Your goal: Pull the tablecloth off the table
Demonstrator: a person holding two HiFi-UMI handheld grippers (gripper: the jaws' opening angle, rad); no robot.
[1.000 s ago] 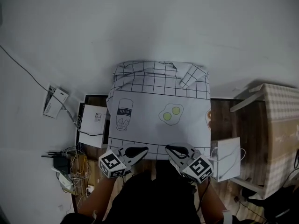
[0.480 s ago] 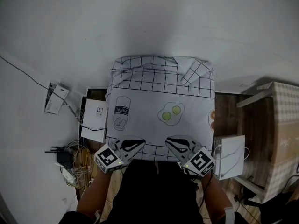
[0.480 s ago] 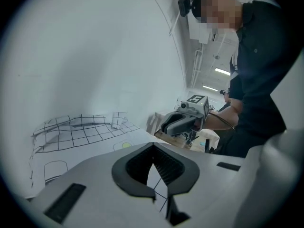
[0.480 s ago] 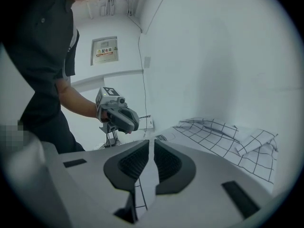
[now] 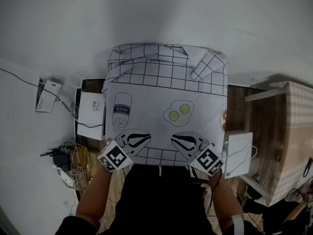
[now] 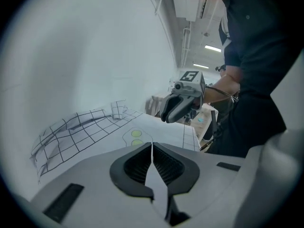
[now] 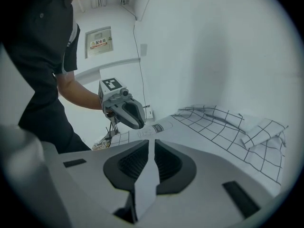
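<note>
Left gripper: we find its jaws clamped on the near hem of the tablecloth | right gripper: likewise clamped on that hem, near the left one | tablecloth: white, black-gridded (milk bottle and fried eggs printed), draped over the table, bunched at its far edge.

Tablecloth bunched at far edge against wall. Left gripper and right gripper side by side on near hem. Box left of cloth.
</note>
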